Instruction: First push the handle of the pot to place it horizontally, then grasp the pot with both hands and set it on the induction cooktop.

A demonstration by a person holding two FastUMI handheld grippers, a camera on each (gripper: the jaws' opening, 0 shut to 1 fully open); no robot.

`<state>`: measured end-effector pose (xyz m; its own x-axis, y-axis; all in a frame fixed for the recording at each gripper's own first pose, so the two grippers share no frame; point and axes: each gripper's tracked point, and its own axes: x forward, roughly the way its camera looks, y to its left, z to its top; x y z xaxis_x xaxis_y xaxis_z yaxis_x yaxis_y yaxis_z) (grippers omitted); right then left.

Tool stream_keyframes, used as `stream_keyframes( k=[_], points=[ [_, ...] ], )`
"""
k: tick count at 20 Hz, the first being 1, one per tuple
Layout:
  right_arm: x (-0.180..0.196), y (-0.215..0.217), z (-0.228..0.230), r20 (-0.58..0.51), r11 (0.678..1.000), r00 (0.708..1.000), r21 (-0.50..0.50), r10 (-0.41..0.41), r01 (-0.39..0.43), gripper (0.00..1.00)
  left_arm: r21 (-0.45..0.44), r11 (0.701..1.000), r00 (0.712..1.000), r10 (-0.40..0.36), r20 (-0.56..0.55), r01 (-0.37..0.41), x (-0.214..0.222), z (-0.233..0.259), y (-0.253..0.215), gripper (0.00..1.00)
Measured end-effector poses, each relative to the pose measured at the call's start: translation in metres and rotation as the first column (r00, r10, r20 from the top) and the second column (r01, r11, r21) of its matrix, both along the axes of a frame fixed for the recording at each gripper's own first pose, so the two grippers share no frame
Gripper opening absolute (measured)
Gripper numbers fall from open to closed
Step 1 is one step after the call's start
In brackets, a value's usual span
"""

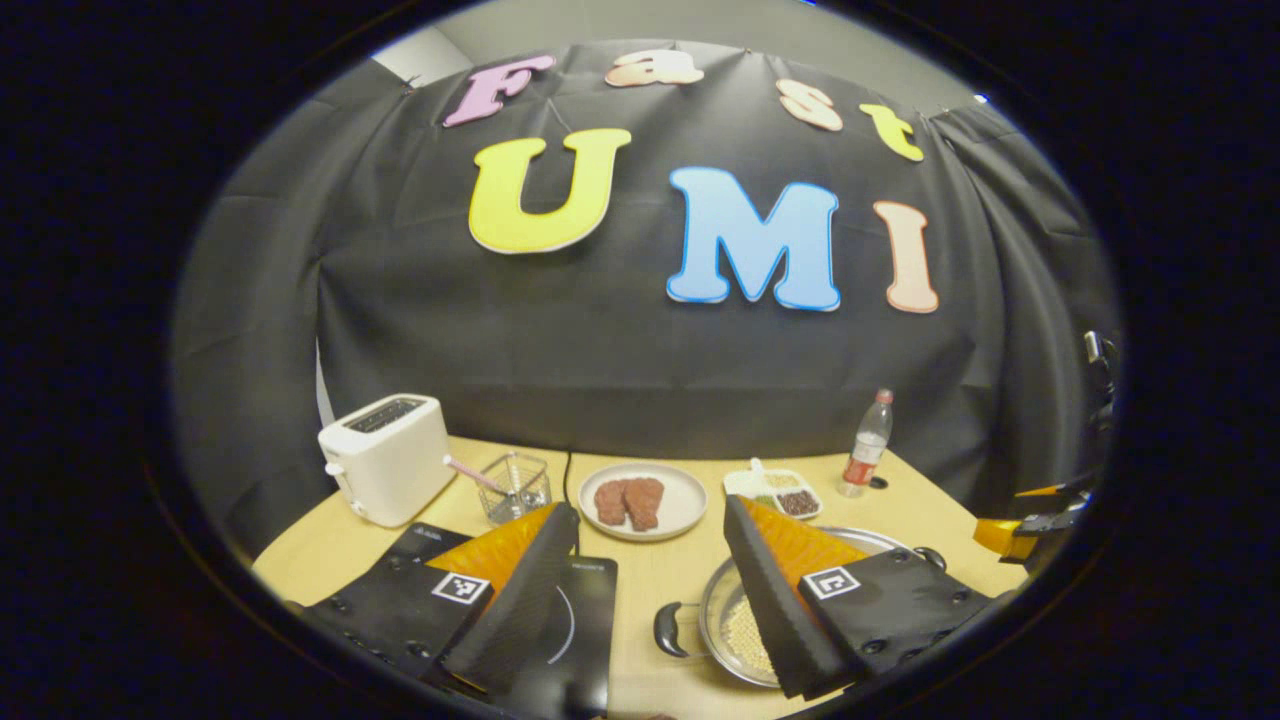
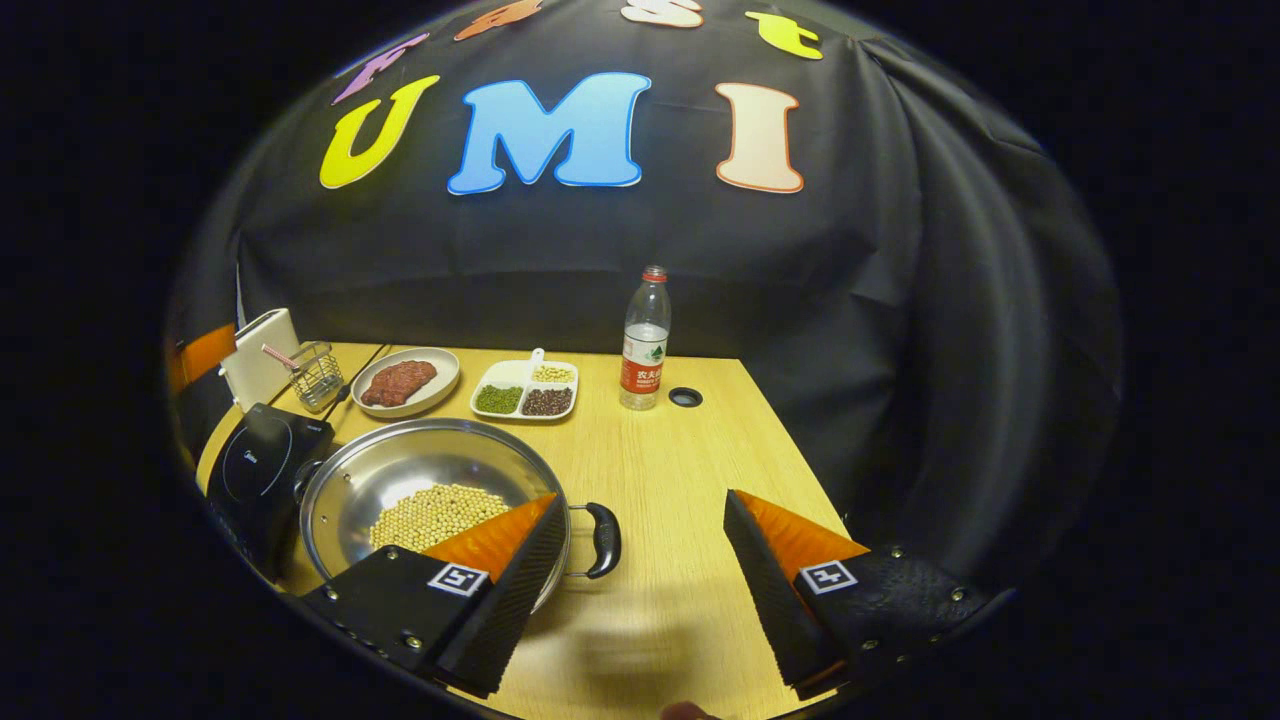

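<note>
While the wide, shallow stainless-steel pot (image 2: 430, 490) sat on the pale wooden counter (image 2: 680, 470) with a heap of yellow soybeans (image 2: 432, 515) in its bowl, both tools hung above the near edge with their fingers spread wide and nothing between them. In the right gripper view, the right tool (image 2: 640, 590) hovered over bare counter just right of the pot, its left finger (image 2: 510, 590) overlapping the pot's near rim beside the black loop handle (image 2: 603, 540) that pointed toward the gap between the fingers. In the left gripper view, the left tool (image 1: 650, 590) hung over the strip of counter between the black induction cooktop (image 1: 575, 620) on its left and the pot (image 1: 735, 625) on its right, whose other black loop handle (image 1: 668, 630) faced the cooktop. The pot stood just beside the cooktop, not on it. Farther back stood a white toaster (image 1: 385, 470), a small wire basket (image 1: 515, 487) holding a pink-striped straw, a pale round plate (image 1: 640, 500) carrying two pieces of reddish-brown meat, a white divided dish (image 2: 525, 390) of green, dark and yellow beans, and a clear plastic water bottle with a red label (image 2: 645, 340), near a small dark hole (image 2: 685, 397) in the counter.
</note>
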<state>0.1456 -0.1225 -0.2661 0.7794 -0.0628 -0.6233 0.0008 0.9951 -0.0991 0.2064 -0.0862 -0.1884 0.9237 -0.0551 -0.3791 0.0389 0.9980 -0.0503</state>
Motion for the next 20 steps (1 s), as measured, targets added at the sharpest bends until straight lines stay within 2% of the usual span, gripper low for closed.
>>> stream_keyframes(
  k=[1, 2, 9, 11, 14, 15, 20],
  points=[
    [0.000, 0.002, -0.004, -0.007, 1.000, 1.000, 0.010, 0.011, -0.011, 0.98, 0.006, 1.000, 1.000, -0.008, -0.021, 0.008, 0.000, -0.009, -0.006, 0.94],
    [0.001, 0.005, -0.007, -0.013, 1.000, 1.000, 0.022, 0.022, -0.022, 0.98, 0.016, 1.000, 0.999, -0.015, -0.039, 0.015, 0.000, -0.014, -0.011, 0.98],
    [0.010, 0.015, -0.026, -0.057, 0.996, 0.996, 0.054, 0.074, -0.071, 0.98, 0.016, 0.998, 0.983, -0.061, -0.175, 0.065, 0.000, -0.072, -0.037, 0.98],
    [0.012, 0.017, -0.034, -0.077, 0.995, 0.994, 0.062, 0.081, -0.076, 0.98, 0.022, 0.997, 0.974, -0.073, -0.214, 0.080, 0.001, -0.089, -0.043, 1.00],
    [0.016, 0.017, -0.046, -0.109, 0.995, 0.991, 0.070, 0.081, -0.073, 0.98, 0.018, 0.996, 0.960, -0.076, -0.270, 0.084, 0.001, -0.111, -0.047, 0.94],
    [0.016, 0.017, -0.050, -0.120, 0.995, 0.990, 0.072, 0.081, -0.072, 0.98, 0.012, 0.996, 0.955, -0.076, -0.287, 0.083, 0.003, -0.121, -0.048, 0.98],
    [0.020, 0.016, -0.071, -0.181, 0.994, 0.980, 0.092, 0.080, -0.064, 0.98, 0.001, 0.997, 0.927, -0.070, -0.368, 0.076, 0.005, -0.154, -0.049, 1.00]
  ],
)
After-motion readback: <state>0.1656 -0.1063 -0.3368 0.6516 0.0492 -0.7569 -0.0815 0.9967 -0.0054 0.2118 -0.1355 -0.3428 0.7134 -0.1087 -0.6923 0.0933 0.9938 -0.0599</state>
